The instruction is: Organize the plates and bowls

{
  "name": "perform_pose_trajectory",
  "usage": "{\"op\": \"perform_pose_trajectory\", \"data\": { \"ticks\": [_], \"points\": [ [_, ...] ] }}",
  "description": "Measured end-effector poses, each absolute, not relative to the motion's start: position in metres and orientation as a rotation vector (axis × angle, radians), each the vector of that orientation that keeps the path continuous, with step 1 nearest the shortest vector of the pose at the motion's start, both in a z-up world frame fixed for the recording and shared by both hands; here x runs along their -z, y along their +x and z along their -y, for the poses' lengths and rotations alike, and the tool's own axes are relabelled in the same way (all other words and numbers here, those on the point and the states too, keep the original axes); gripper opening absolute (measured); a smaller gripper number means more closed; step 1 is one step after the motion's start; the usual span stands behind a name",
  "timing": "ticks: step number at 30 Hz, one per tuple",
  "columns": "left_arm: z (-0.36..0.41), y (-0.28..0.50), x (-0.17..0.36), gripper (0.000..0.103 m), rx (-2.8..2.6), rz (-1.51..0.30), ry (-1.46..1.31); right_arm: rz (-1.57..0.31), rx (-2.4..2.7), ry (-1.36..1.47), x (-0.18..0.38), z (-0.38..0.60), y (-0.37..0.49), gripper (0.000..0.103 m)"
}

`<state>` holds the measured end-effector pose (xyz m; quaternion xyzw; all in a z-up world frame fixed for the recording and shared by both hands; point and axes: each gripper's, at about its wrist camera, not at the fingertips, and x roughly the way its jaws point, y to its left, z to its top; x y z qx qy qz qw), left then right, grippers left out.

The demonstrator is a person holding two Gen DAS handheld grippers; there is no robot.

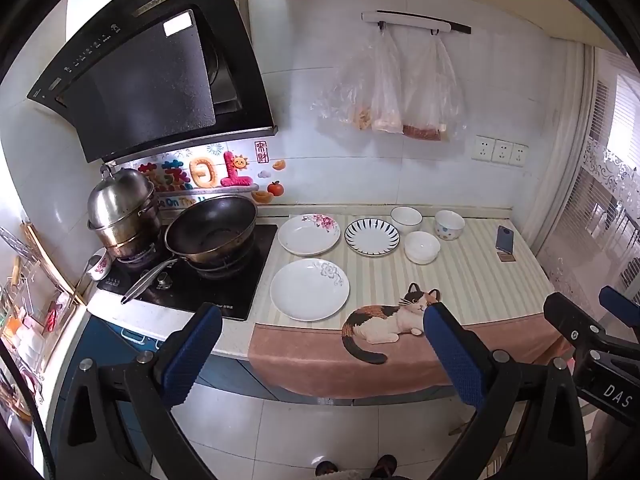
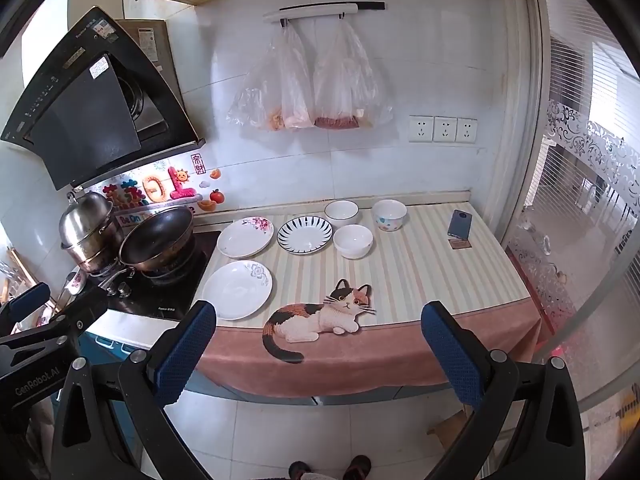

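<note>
Both grippers are held out in front of the counter, above the floor tiles, angled down toward the worktop. The left gripper (image 1: 322,322) is seen with its blue-padded jaws set wide apart, nothing between them; the right gripper (image 2: 318,318) is likewise spread wide and empty. Neither touches any dish. A striped mat (image 2: 420,268) with a cat figure (image 2: 320,316) at its front edge is laid over the counter and hangs down in front. On the mat, three plates and three bowls are set out singly, none stacked. A white plate with a grey flower (image 2: 237,290) lies nearest the front, just beside the hob (image 2: 168,292). Behind it a plate with pink blossoms (image 2: 245,237) is placed, and to its right a blue-rayed plate (image 2: 305,234). A plain white bowl (image 2: 353,241) stands just right of the rayed plate; a dark-rimmed white bowl (image 2: 341,213) and a spotted bowl (image 2: 389,214) stand behind, near the wall. A phone (image 2: 459,225) is propped well to the right. On the hob a wok (image 2: 157,238) and a steel steamer pot (image 2: 90,232) are noted. Two plastic bags (image 2: 308,88) hang from a wall rail.
</note>
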<state>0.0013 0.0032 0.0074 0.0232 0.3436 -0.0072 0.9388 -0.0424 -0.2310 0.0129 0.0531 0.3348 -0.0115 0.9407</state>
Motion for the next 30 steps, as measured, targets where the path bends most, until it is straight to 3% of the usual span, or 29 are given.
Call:
{"op": "perform_pose_trajectory", "data": {
  "ticks": [30],
  "points": [
    [-0.0029, 0.0007, -0.0072, 0.103, 0.013, -0.699, 0.050, -0.678, 0.025, 0.109, -0.0114, 0.2336, -0.0377, 0.103]
  ]
}}
